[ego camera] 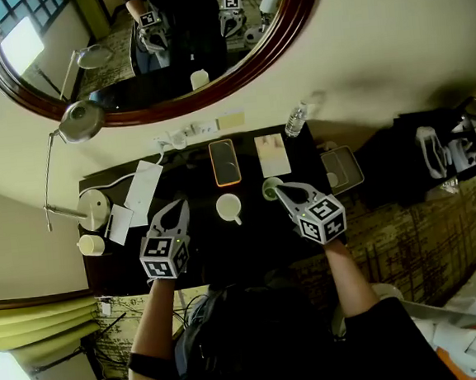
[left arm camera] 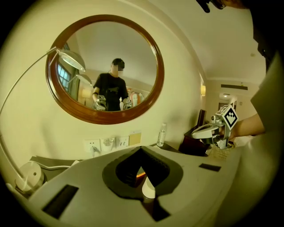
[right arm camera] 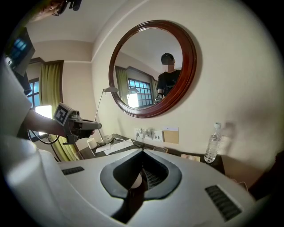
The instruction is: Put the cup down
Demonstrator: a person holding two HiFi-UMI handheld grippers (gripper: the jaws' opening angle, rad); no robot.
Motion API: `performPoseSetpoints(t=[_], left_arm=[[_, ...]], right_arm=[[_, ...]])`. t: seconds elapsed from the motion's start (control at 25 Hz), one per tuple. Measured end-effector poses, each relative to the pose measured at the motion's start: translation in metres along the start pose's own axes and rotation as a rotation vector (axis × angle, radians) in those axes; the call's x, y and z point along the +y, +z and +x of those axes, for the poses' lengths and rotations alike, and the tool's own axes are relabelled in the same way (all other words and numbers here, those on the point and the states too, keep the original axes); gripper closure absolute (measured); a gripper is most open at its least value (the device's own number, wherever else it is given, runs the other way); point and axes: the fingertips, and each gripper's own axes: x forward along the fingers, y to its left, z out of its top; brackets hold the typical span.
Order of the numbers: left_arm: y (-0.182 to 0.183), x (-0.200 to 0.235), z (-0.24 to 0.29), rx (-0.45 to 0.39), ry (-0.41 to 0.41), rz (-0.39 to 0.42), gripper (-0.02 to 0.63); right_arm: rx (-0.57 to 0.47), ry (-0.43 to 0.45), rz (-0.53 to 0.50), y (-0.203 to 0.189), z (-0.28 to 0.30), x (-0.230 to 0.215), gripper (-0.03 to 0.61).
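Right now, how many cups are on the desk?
2: a white cup in the middle of the desk, a green cup by the right gripper. A pale cylinder at its left edge may be a third.

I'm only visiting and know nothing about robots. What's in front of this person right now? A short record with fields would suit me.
Setting: dark table against a wall, below an oval mirror
Left gripper: jaws together, nothing held
Right gripper: jaws together, tips at a small green cup; contact unclear
White cup: upright on the table between the two grippers
Behind it: phone in an orange case, water bottle
Left side: desk lamp, papers
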Motion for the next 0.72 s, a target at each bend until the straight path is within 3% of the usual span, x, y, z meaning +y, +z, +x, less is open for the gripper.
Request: performPoseSetpoints(t=[0.32, 0.52, 0.64, 0.72], left_arm=[[0.002, 0.003, 0.007, -0.008, 0.008, 0.008, 0.611], [0.002, 0.004, 0.011, -0.001, 0.013, -0.002, 0.611], [0.004, 0.005, 0.016, 0.0, 0.013, -0.006, 0.611], [-0.001, 0.006, 0.018, 0.011, 0.02, -0.004, 0.611]], right_arm=[[0.057, -0.033, -0.008, -0.022, 0.009, -0.016, 0.535], [0.131, -0.032, -0.019, -0.051, 0.019, -0.028, 0.214], [0.169, -0.052, -0.027, -0.061, 0.026, -0.038, 0.111], [0.198, -0.059, -0.03, -0.071, 0.03, -0.045, 0.086]])
